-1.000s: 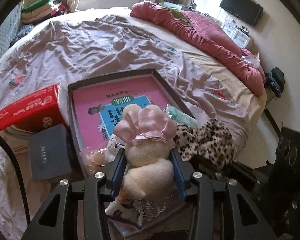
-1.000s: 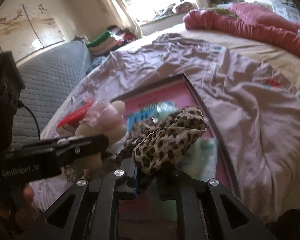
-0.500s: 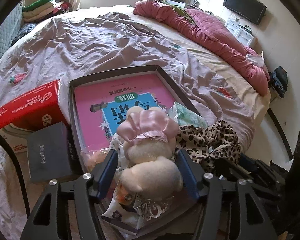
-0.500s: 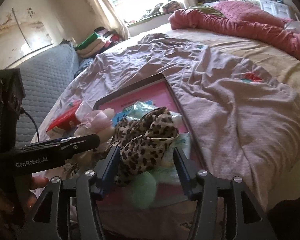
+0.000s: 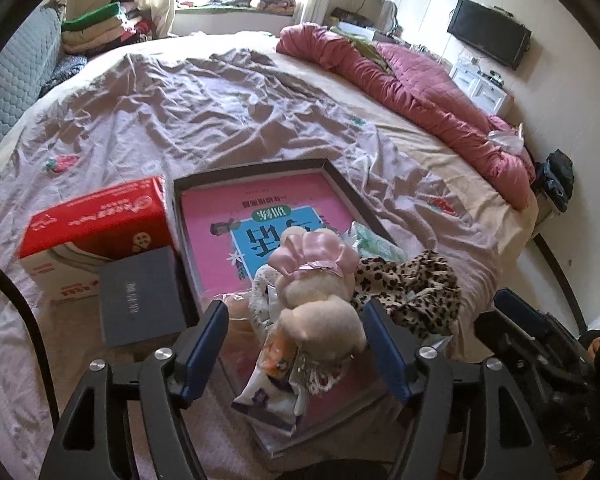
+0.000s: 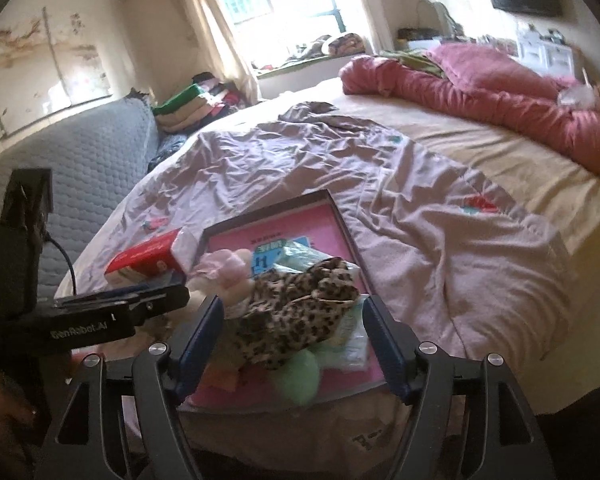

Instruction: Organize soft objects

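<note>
Left gripper point(image 5: 296, 350): jaws spread, just been opening, plush toy point(image 5: 320, 304) sits between them untouched, lying in the tray point(image 5: 356, 196) on the bed point(image 5: 180, 112). Right gripper point(image 6: 294, 344): jaws also spread and just been opening, leopard cloth point(image 6: 296, 312) between them but loose, piled in the same tray beside the plush. Pink book point(image 5: 260, 216) half covered by the pile. Green soft item point(image 6: 300, 376) under the cloth, blurred, can't ID. Tray's near edge cut off by the jaws. Red box point(image 5: 96, 220) left of tray.
</note>
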The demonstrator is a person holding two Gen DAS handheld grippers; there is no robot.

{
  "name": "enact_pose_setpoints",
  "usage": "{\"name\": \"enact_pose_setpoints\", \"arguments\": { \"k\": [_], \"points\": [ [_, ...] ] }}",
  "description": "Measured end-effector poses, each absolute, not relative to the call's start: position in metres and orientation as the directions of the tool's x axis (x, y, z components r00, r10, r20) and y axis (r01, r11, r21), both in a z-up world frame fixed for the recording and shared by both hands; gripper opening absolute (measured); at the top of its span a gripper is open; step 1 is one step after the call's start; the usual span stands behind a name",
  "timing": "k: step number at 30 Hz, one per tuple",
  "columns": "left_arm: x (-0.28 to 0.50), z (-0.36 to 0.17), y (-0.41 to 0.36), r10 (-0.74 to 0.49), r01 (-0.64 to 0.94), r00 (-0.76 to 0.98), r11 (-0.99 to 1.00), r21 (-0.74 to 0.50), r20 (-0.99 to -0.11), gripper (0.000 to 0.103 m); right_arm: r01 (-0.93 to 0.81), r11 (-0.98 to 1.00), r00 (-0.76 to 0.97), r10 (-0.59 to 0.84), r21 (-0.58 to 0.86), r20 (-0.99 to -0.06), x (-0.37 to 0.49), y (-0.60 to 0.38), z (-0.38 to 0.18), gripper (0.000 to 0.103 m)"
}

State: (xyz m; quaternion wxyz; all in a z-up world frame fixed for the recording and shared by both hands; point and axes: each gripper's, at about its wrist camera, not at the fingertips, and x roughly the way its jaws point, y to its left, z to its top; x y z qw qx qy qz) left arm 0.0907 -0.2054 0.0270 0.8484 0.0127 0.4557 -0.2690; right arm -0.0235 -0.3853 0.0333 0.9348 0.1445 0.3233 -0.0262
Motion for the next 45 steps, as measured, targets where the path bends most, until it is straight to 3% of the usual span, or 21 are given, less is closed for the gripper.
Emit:
{"name": "enact_pose_setpoints", "arguments": {
  "k": [29, 45],
  "points": [
    [0.05, 0.066, -0.136, -0.353, 0.359, 0.569, 0.919, -0.162, -0.742, 0.081, 0.066, 0.992, 0.827, 0.005, 0.106, -0.563, -0.042, -0.327, 0.07, 0.08],
    [0.014, 0.05, -0.119, -0.229, 0.267, 0.573, 0.96, -0.085, -0.787, 0.081, 0.045, 0.994, 0.812, 0.023, 0.102, -0.583, -0.059, -0.311, 0.061, 0.081]
  ]
}}
